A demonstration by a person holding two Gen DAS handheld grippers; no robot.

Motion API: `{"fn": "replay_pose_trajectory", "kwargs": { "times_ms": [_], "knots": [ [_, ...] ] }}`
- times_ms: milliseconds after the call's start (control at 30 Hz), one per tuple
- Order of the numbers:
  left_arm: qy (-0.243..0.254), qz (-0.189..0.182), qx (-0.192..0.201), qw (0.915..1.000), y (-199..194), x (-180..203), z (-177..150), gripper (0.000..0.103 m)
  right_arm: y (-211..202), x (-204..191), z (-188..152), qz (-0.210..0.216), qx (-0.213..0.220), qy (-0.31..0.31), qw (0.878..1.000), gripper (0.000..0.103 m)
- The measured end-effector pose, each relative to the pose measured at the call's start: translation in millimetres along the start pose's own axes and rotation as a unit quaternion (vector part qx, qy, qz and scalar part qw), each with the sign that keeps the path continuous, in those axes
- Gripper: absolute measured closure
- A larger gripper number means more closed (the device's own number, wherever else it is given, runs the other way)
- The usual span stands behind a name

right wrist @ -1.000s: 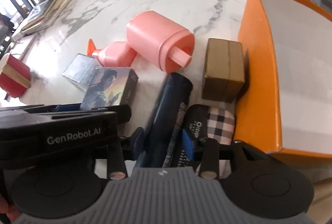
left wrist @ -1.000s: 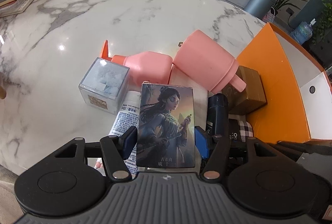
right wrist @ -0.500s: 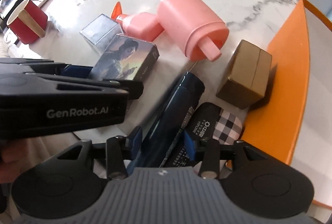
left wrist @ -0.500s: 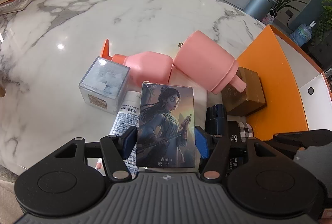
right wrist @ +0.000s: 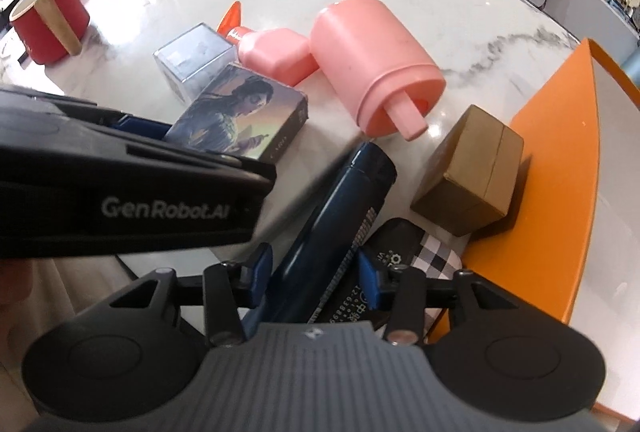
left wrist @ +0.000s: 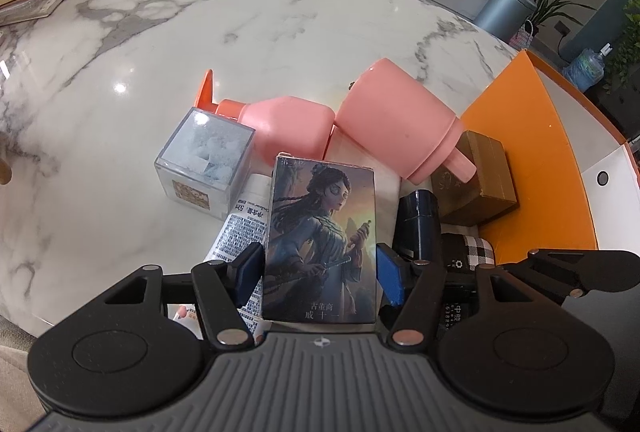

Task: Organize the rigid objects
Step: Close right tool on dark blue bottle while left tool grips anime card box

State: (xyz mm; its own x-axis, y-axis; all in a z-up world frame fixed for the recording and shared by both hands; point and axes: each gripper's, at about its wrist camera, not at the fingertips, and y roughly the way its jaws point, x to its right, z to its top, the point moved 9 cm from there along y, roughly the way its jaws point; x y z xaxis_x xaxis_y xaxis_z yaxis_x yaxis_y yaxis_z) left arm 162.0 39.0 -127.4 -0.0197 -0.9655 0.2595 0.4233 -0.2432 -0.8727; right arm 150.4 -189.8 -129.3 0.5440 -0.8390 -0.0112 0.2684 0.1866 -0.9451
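- The left gripper (left wrist: pixel 320 272) is held low over the marble table (left wrist: pixel 280 32), pointing forward and slightly down; its blue pads (left wrist: pixel 250 268) sit at either side of the card box (left wrist: pixel 322 244), closed on it as far as the left wrist view shows.
- The card box has a painted woman on its face; in the right wrist view it (right wrist: pixel 240 116) juts out ahead of the left gripper's black body (right wrist: pixel 132 192).
- The right gripper (right wrist: pixel 314 272) is just to the right of the left one, angled toward the upper right, with its pads (right wrist: pixel 260 268) astride the dark tube (right wrist: pixel 332 216); whether they press it I cannot tell.
- The dark tube lies on the table, its cap end near the big pink bottle (right wrist: pixel 372 68).
- A checked black pouch (right wrist: pixel 412 252) lies beside the tube, under the right pad.
- The brown box (right wrist: pixel 472 184) stands against the edge of the orange tray (right wrist: pixel 560 192).
- The small pink bottle (left wrist: pixel 288 128) lies next to the big one (left wrist: pixel 400 124), with the clear cube (left wrist: pixel 204 160) just beside it.
- A white tube (left wrist: pixel 240 228) lies under the card box's left side.
- A red cup (right wrist: pixel 48 20) stands well apart at the far left of the right wrist view.
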Motion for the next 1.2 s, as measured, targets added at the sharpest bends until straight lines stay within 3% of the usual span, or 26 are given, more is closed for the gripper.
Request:
{"fn": "replay_pose_trajectory", "kwargs": {
  "times_ms": [333, 500, 733, 900, 1067, 1200],
  "knots": [
    [-0.015, -0.016, 0.014, 0.9996, -5.9, -1.3, 3.4, 0.035, -22.9, 13.8, 1.5, 0.014, 0.023, 0.037, 0.999, 0.066],
    [-0.011, -0.010, 0.010, 0.9998, -6.9, 0.0, 1.7, 0.035, -28.7, 6.7, -12.0, 0.059, 0.000, 0.064, 0.996, 0.066],
    [0.015, 0.004, -0.003, 0.9999, -2.1, 4.2, -2.7, 0.035, -14.7, -4.4, -31.3, 0.077, -0.017, 0.089, 0.993, 0.067],
    [0.013, 0.003, -0.005, 0.9999, -1.8, 3.7, -3.6, 0.035, -7.7, -10.9, -24.1, 0.072, -0.018, 0.092, 0.993, 0.062],
    [0.010, -0.001, -0.006, 0.9999, -1.2, 3.3, -3.6, 0.035, 8.3, -16.2, -21.4, 0.073, -0.045, 0.115, 0.990, 0.056],
    [0.008, -0.004, -0.005, 0.9999, -1.4, 2.6, -4.0, 0.035, 11.5, -18.3, -13.9, 0.050, -0.019, 0.107, 0.993, 0.050]
  ]
}}
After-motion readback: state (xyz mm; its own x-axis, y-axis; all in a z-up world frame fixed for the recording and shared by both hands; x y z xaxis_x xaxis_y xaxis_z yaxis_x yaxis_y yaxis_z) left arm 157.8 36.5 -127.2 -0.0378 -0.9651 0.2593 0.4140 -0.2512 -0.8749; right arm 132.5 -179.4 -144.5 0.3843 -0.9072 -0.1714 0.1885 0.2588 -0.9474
